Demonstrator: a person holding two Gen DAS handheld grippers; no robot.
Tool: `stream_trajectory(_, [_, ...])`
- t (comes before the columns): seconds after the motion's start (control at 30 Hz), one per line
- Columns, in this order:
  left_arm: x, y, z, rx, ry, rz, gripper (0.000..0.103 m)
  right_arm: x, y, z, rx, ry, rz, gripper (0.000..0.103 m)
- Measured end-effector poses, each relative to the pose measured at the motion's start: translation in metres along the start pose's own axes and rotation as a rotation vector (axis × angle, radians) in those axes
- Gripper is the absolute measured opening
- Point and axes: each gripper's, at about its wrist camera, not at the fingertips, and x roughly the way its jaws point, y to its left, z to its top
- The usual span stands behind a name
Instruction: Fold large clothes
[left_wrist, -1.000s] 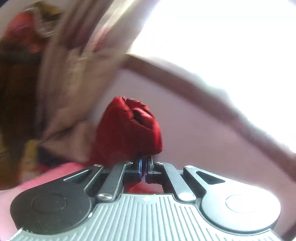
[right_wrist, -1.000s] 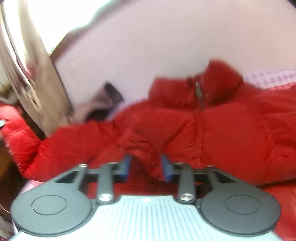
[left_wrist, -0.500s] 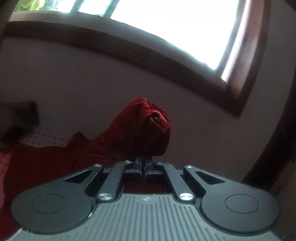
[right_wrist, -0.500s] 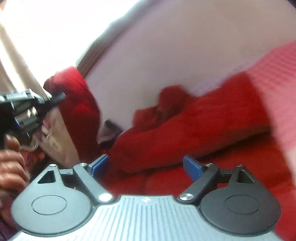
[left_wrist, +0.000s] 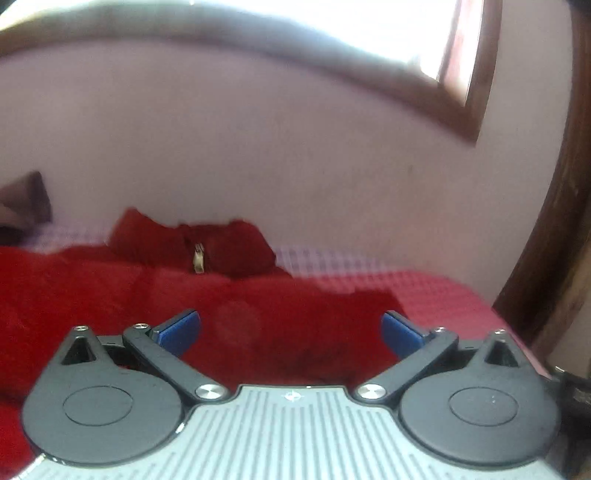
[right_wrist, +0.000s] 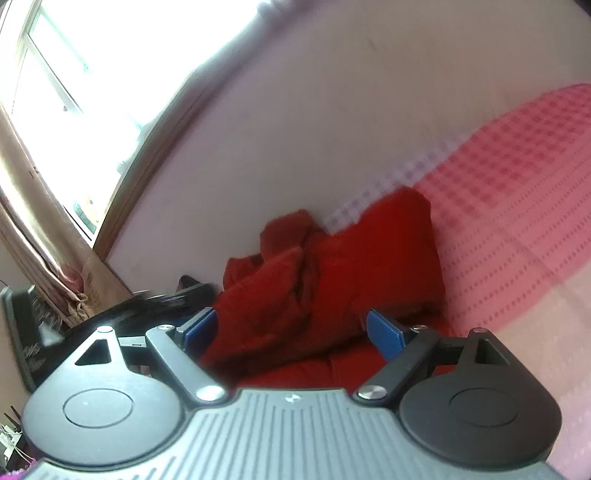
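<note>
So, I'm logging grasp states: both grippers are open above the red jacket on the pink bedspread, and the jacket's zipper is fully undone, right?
Not quite. The left wrist view shows the red jacket zipped up to the collar. Left gripper and right gripper are both open; pink bedspread is correct.

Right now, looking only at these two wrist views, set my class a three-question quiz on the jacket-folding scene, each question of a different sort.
1. True or false: the left gripper is clamped on the red jacket.
2. Multiple choice: the jacket lies on A) a wooden floor, B) a pink checked bedcover, C) a chair.
3. Fill in: the zipper pull hangs below the jacket's ____.

Key: 1 false, both the left and right gripper are open and empty; 2 B; 3 collar.
</note>
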Motion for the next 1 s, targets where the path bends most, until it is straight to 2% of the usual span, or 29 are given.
stream_trajectory(0.1, [-0.012,0.017,0.009,0.005,-0.002,0.041,0.099,0.015,0.006,0.008,-0.03,0.009,-0.008,0.089])
stream_trajectory(0.2, [-0.008,0.039,0.008,0.03,0.003,0.151,0.08,0.033,0.018,0.013,-0.086,0.025,-0.037,0.089])
stream_trajectory(0.27, [0.003,0.061,0.005,0.013,0.03,0.223,0.063,0.048,0.03,0.016,-0.144,0.024,-0.052,0.088])
stream_trajectory(0.3, [0.01,0.075,0.002,-0.016,0.049,0.248,0.062,0.056,0.036,0.017,-0.178,0.019,-0.076,0.084])
stream_trajectory(0.37, [0.019,0.098,-0.004,-0.081,0.075,0.284,0.061,0.076,0.049,0.018,-0.244,0.036,-0.109,0.046])
stream_trajectory(0.47, [0.03,0.125,-0.014,-0.143,0.101,0.314,0.063,0.108,0.06,0.014,-0.362,0.087,-0.175,0.034])
stream_trajectory(0.53, [0.031,0.134,-0.017,-0.178,0.1,0.3,0.067,0.128,0.059,0.005,-0.421,0.148,-0.252,0.032])
stream_trajectory(0.6, [0.035,0.138,-0.018,-0.172,0.096,0.304,0.068,0.14,0.05,-0.004,-0.425,0.192,-0.277,0.031])
stream_trajectory(0.7, [0.036,0.132,-0.029,-0.116,0.079,0.323,0.068,0.146,0.043,-0.013,-0.434,0.209,-0.289,0.031])
stream_trajectory(0.8, [0.041,0.125,-0.037,-0.064,0.063,0.354,0.068,0.151,0.035,-0.02,-0.431,0.205,-0.286,0.03])
stream_trajectory(1.0, [0.037,0.128,-0.041,-0.075,0.057,0.346,0.068,0.154,0.034,-0.033,-0.478,0.162,-0.302,0.031])
